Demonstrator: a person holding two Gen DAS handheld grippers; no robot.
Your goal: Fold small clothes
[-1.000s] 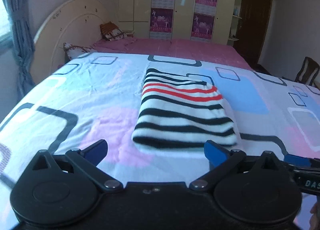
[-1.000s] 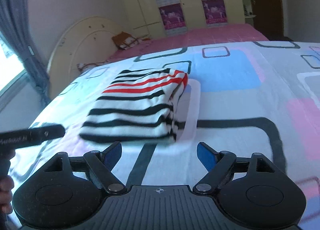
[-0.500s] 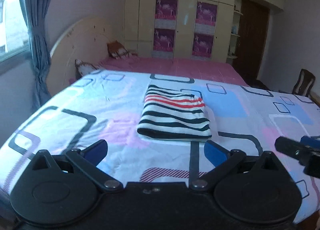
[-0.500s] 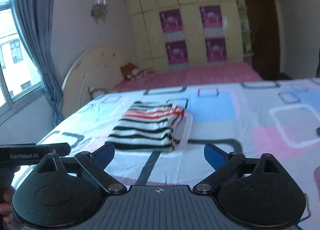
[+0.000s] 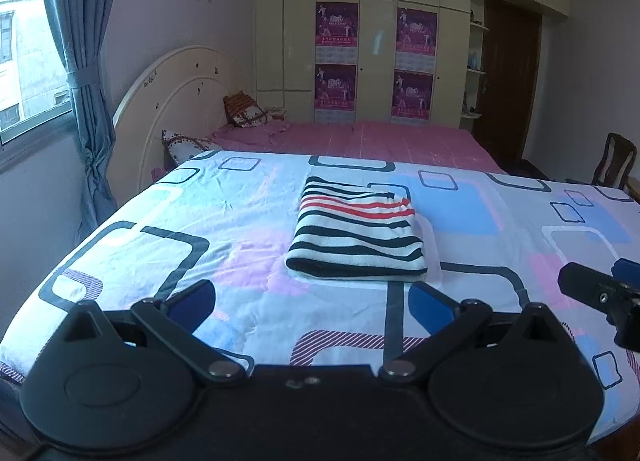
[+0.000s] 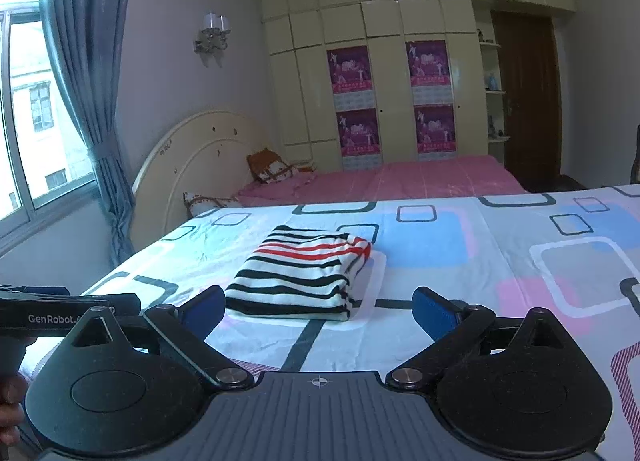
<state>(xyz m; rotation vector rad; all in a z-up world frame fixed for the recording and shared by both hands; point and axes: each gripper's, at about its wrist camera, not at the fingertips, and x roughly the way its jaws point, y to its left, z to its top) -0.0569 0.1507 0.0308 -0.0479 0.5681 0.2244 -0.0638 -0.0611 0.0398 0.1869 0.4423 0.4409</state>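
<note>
A folded garment [image 5: 356, 239] with black, white and red stripes lies flat in the middle of the patterned bedsheet [image 5: 180, 229]. My left gripper [image 5: 311, 301] hangs open in front of it, held back above the near part of the bed, with nothing between its blue pads. In the right wrist view the same garment [image 6: 304, 277] sits ahead and slightly left. My right gripper [image 6: 319, 305] is open too, wide and empty. Each gripper shows at the edge of the other's view: the right one [image 5: 600, 293] and the left one [image 6: 68, 313], which a hand [image 6: 8, 401] grips.
Beyond the sheet [image 6: 500, 261] lies a second bed with a pink cover [image 5: 380, 139], a cream headboard [image 5: 176, 101] and pillows [image 5: 184, 143]. Cream wardrobes [image 5: 376, 49] fill the far wall. A wooden chair [image 5: 616, 159] stands at right; a window curtain [image 5: 84, 81] hangs at left.
Both grippers have drawn back from the garment and risen, so it looks smaller and farther off. The right jaws have spread a little wider. The garment has not moved.
</note>
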